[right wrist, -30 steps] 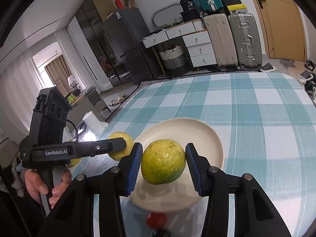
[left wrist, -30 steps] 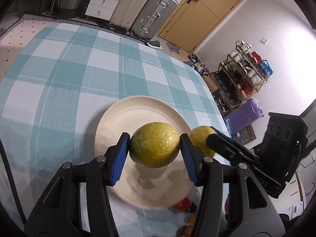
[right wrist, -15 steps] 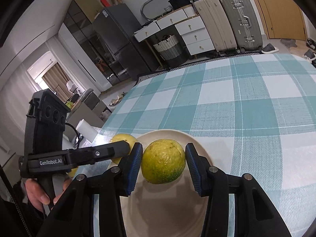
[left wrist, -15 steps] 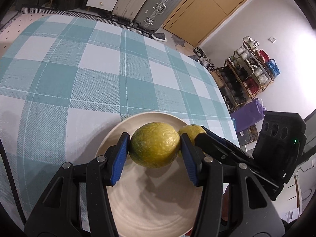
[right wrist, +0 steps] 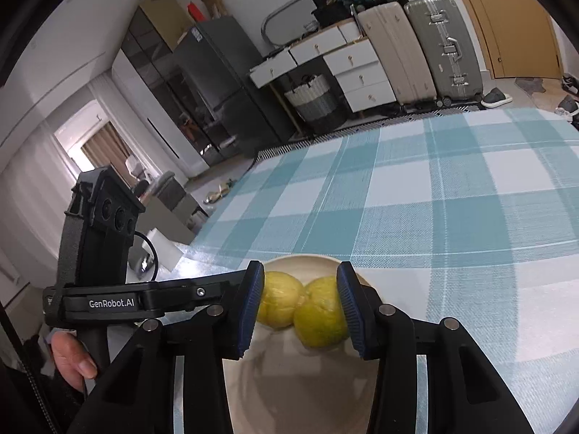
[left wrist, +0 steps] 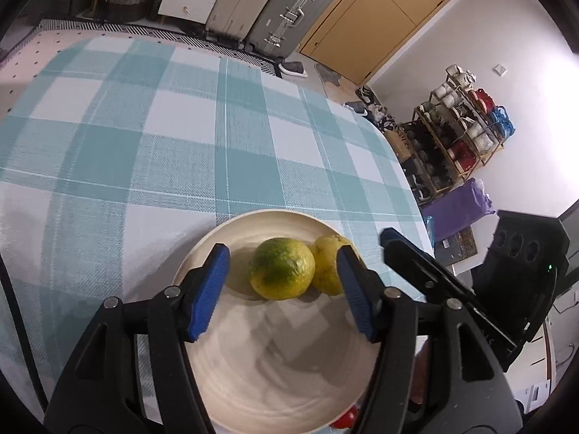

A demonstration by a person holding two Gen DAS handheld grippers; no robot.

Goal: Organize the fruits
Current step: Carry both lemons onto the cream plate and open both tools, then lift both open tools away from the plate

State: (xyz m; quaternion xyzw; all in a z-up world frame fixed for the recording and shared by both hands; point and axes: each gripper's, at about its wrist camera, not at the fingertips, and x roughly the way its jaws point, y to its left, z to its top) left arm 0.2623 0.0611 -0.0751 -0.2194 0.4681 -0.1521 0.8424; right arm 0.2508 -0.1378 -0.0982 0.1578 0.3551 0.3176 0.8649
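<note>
Left wrist view: our left gripper point(left wrist: 282, 289) stands spread, pads clear of the greenish citrus fruit point(left wrist: 281, 268) on the cream plate point(left wrist: 275, 379). A yellower citrus fruit point(left wrist: 327, 266) touches it — our right gripper point(right wrist: 298, 307) also gapes wide around both, over the checked tablecloth point(left wrist: 144, 152).

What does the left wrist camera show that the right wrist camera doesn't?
Only the left wrist view shows a shelf rack, a purple bag and a small red fruit by the plate's near edge. Only the right wrist view shows the dark fridge and a hand gripping the other tool's handle. Both show the plate with two yellow-green fruits touching, open claws, suitcases.
</note>
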